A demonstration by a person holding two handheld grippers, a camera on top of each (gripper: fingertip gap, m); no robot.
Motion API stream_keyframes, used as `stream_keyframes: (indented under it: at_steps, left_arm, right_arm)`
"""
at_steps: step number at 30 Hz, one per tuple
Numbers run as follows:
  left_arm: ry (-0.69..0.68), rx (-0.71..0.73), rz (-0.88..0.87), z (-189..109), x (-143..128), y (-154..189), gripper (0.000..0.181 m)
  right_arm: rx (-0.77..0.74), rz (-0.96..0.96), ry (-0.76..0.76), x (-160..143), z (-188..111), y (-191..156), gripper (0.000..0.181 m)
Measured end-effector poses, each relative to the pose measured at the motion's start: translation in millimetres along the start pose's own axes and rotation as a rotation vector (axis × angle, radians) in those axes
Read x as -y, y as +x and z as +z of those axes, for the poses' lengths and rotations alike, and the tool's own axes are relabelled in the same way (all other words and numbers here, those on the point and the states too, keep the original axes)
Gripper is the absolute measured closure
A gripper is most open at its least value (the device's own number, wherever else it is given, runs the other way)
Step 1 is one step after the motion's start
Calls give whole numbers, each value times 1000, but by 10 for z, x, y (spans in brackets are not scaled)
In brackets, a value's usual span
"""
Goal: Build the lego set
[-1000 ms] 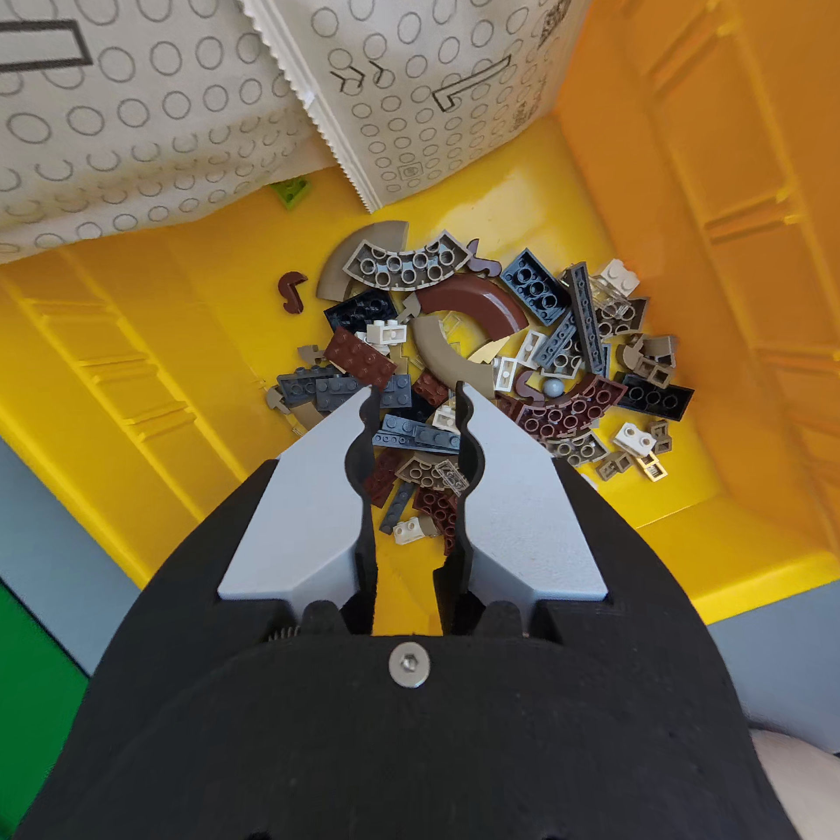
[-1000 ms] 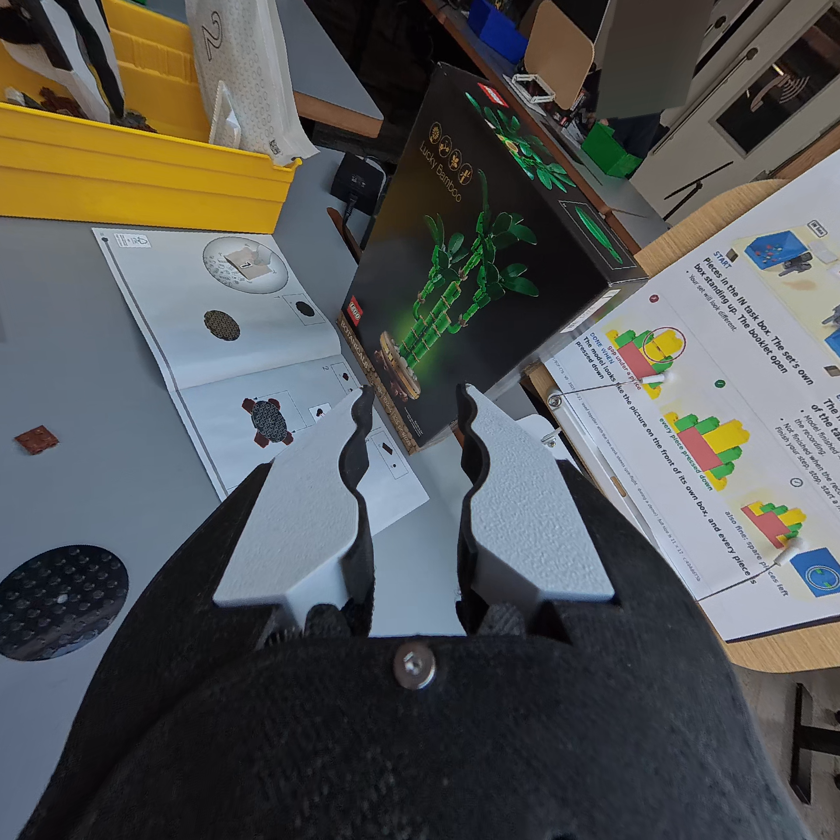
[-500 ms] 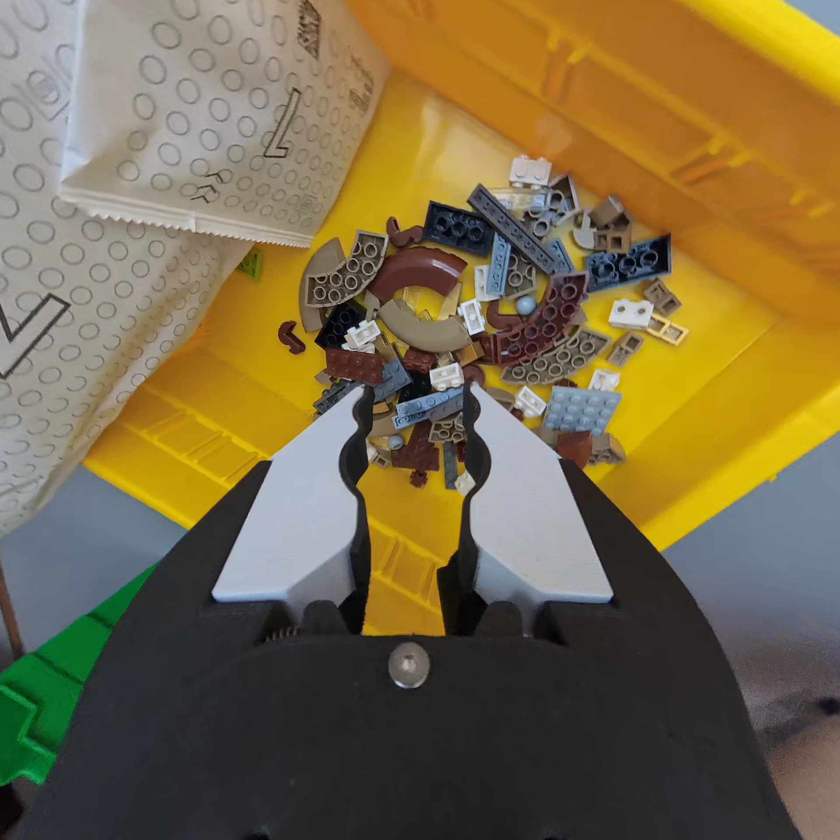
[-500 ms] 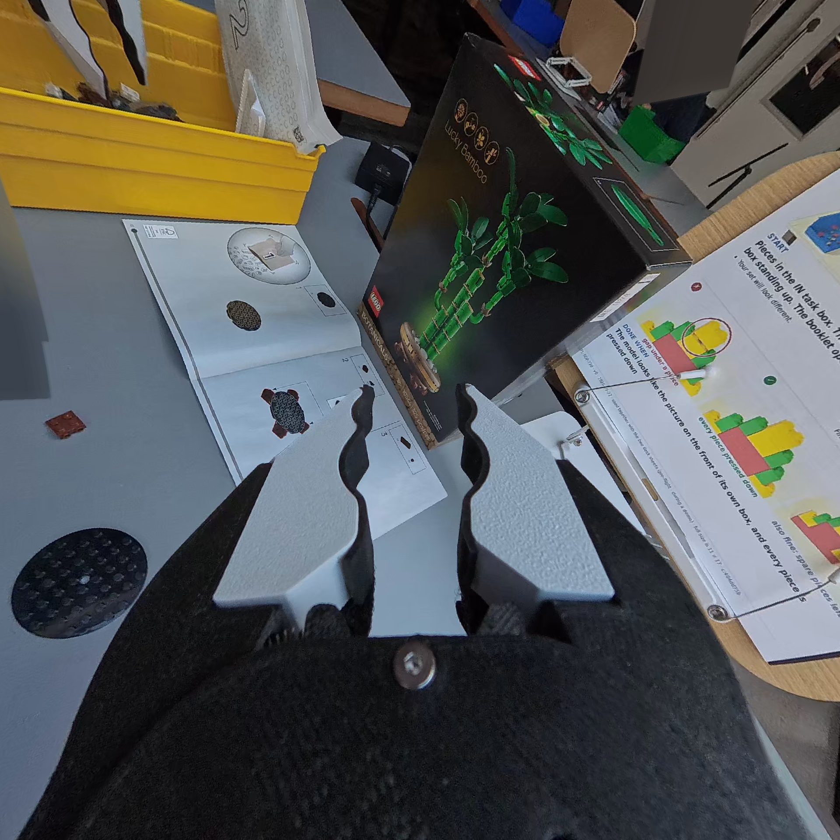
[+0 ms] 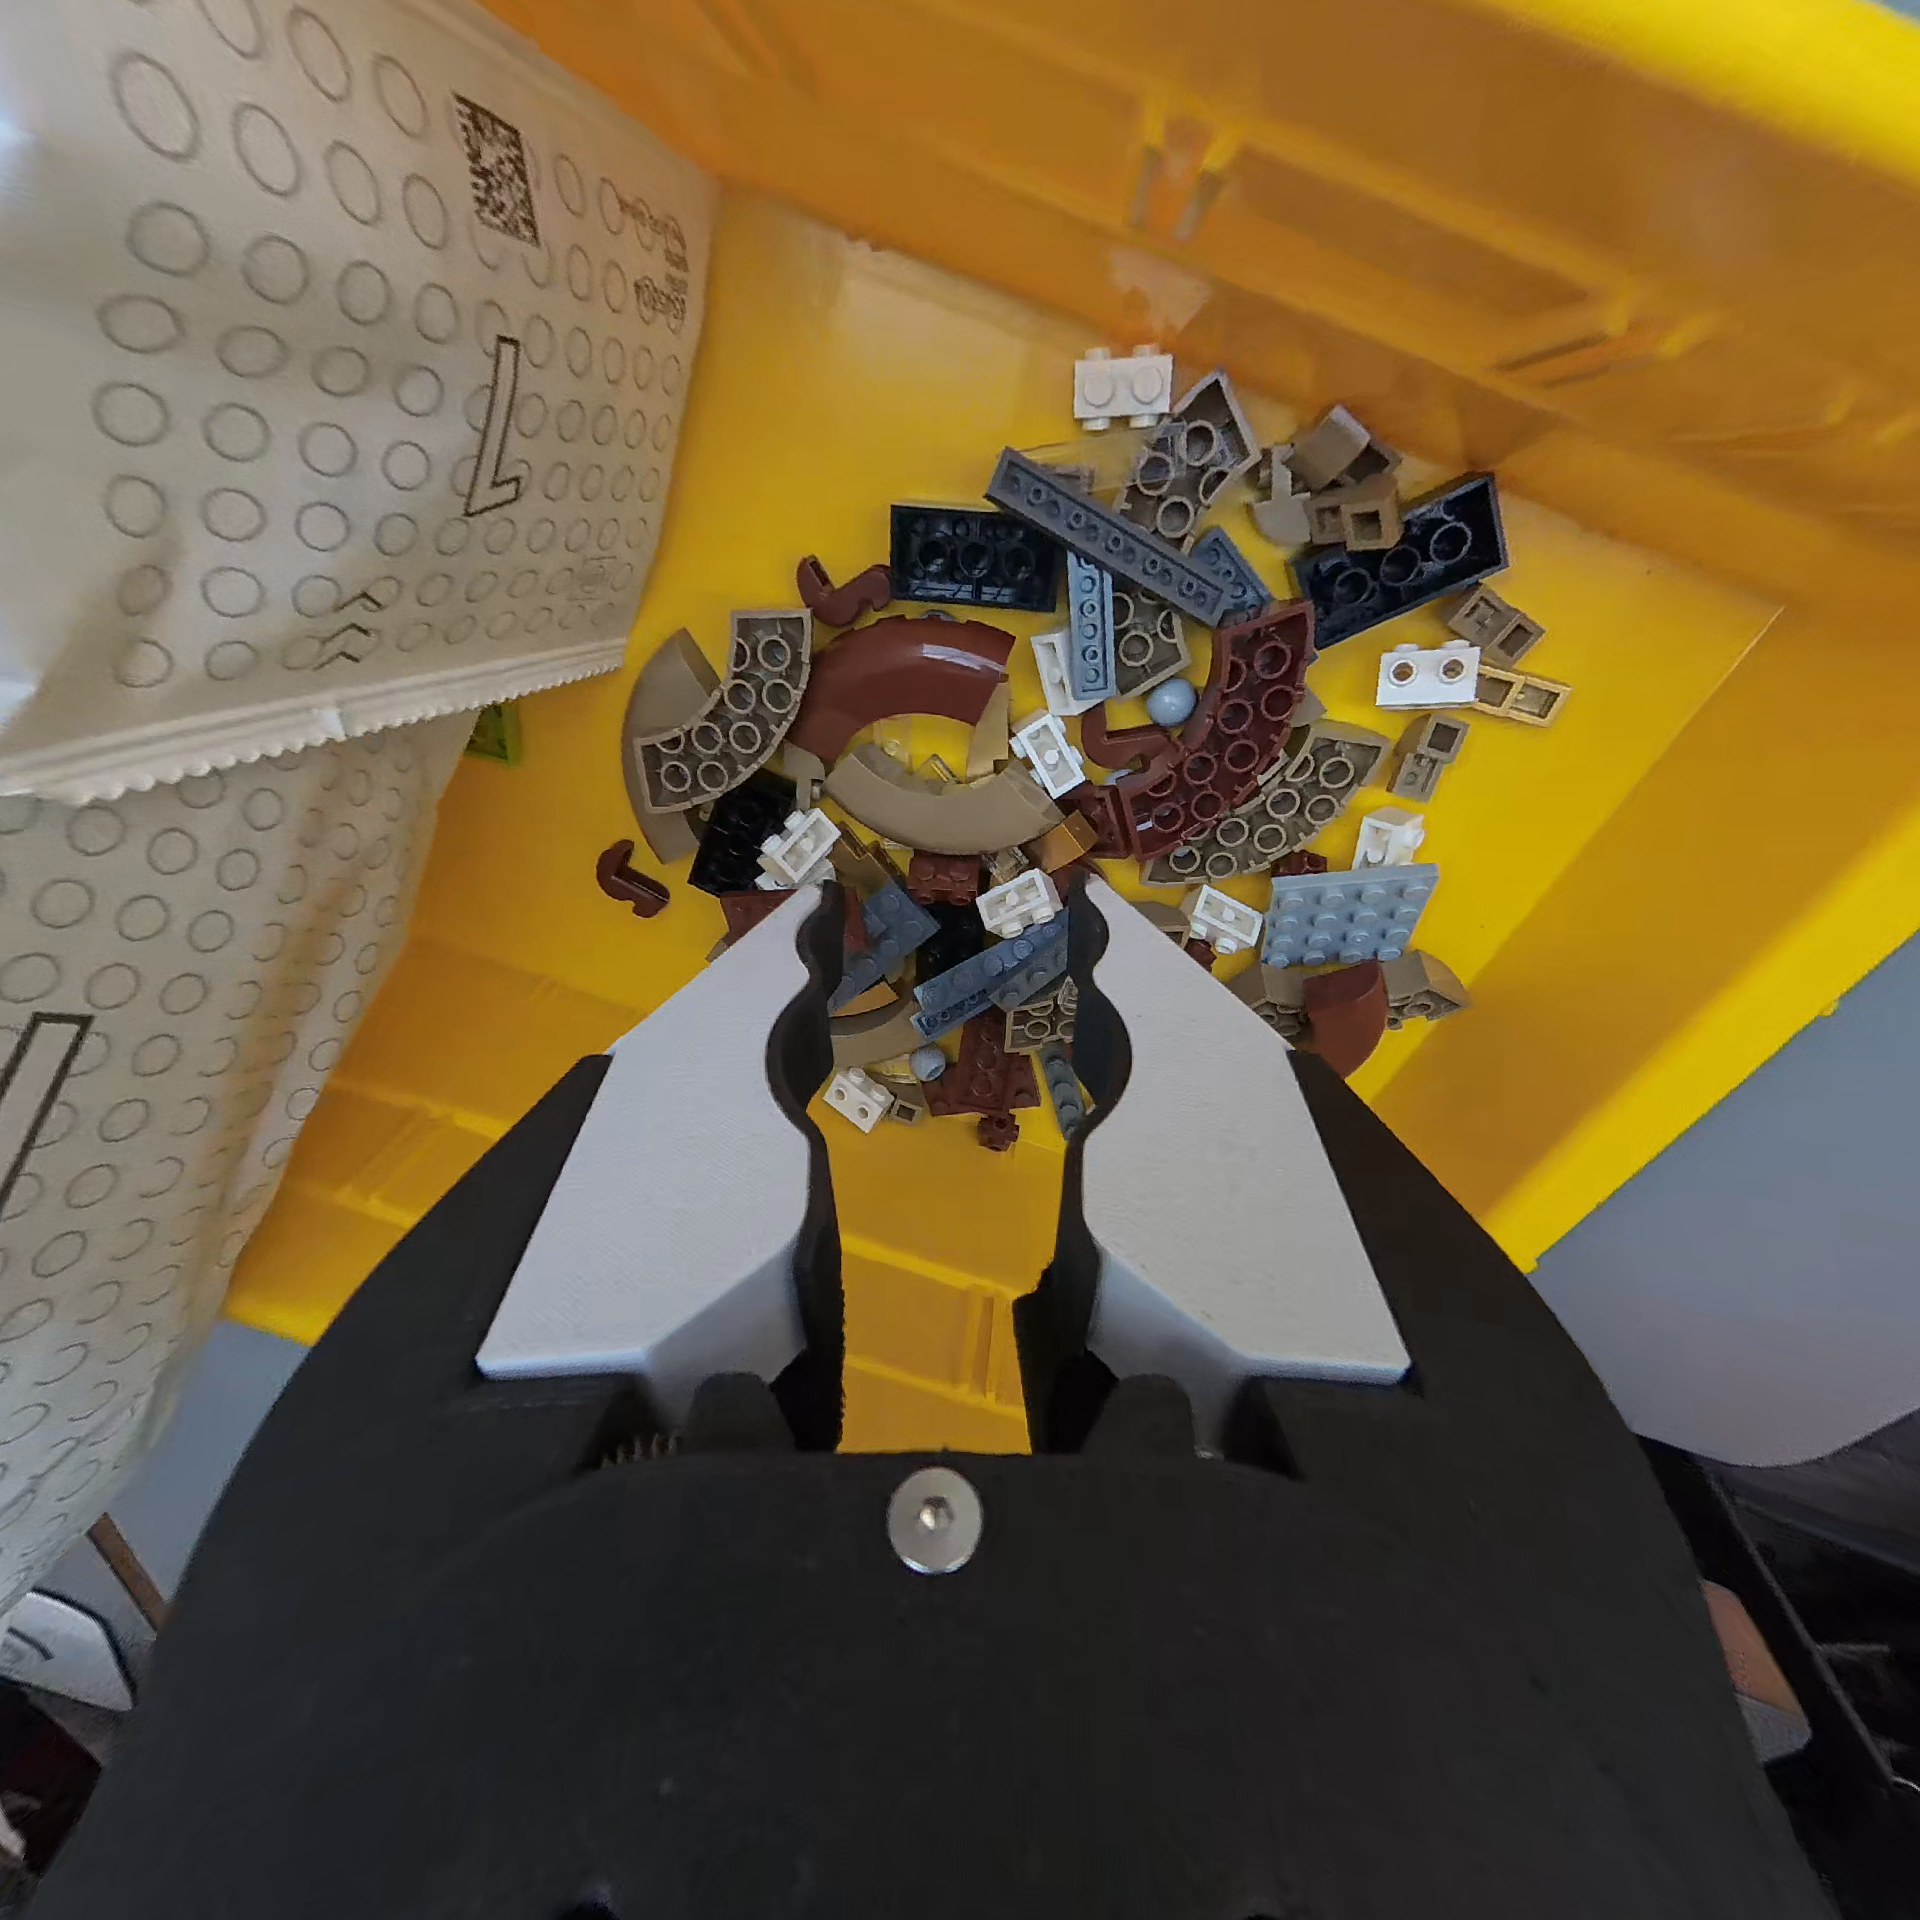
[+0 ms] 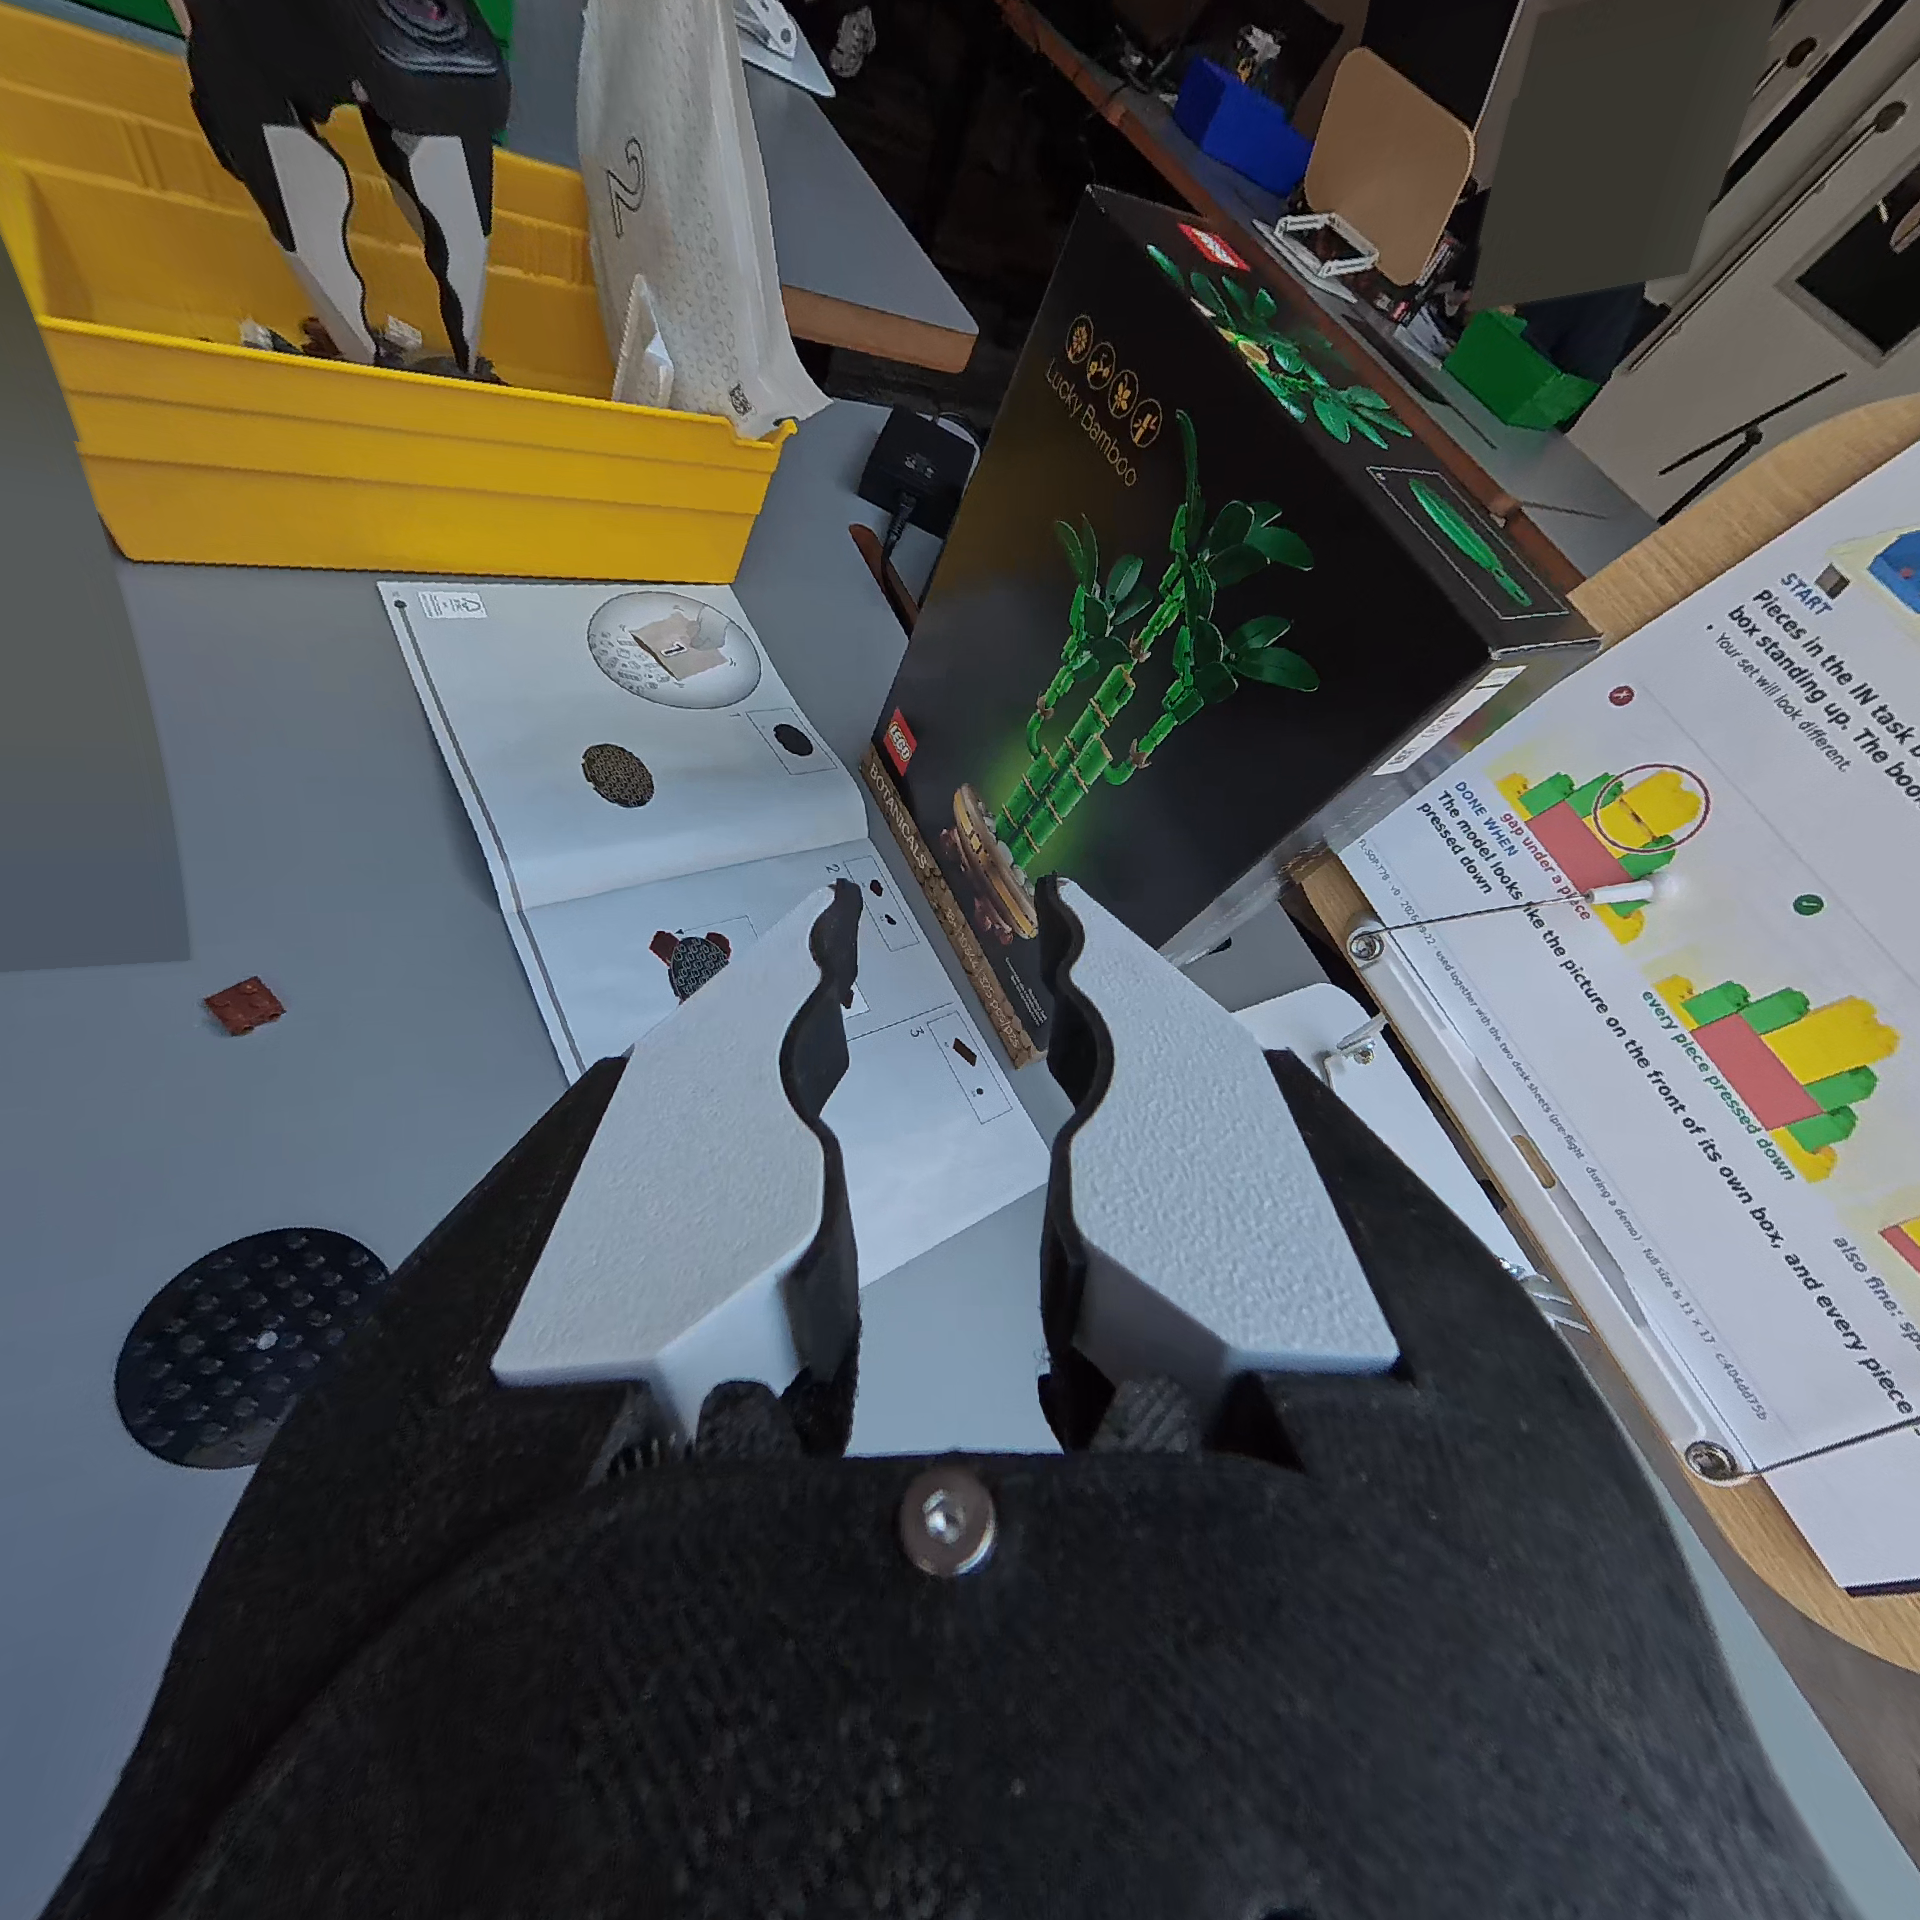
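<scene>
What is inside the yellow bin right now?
The yellow bin holds a heap of loose lego pieces, brown, tan, grey, black and white, and numbered paper bags leaning at one end. The open left tool hangs over the heap, hiding pieces beneath.

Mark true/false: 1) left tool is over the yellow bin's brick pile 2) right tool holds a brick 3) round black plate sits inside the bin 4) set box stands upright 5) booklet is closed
1) True: left tool is open above the brick pile in the yellow bin.
2) False: right tool is open and empty.
3) False: round black plate lies on the grey table.
4) True: set box stands.
5) False: booklet lies open.
</scene>
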State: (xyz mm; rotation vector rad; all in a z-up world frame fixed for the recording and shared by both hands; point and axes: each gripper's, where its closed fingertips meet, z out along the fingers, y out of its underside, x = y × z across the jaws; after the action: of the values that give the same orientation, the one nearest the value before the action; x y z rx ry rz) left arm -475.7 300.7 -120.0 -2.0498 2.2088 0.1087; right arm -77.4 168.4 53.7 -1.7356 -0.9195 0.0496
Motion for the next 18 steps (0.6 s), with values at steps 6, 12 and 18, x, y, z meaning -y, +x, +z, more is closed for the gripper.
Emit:
stream_keyframes:
  at_steps: [6,12,18]
  left_arm:
    - [24,25,4,80,-50,-54,151]
    - [43,2,-13,149,-65,-90,155]
    - [15,-30,-15,228,-127,-48,159]
  right_arm:
    - [6,-2,-11,-20,24,-20,147]
    - [10,-4,-18,-28,37,-40,147]
    - [-4,8,-36,-72,46,1,147]
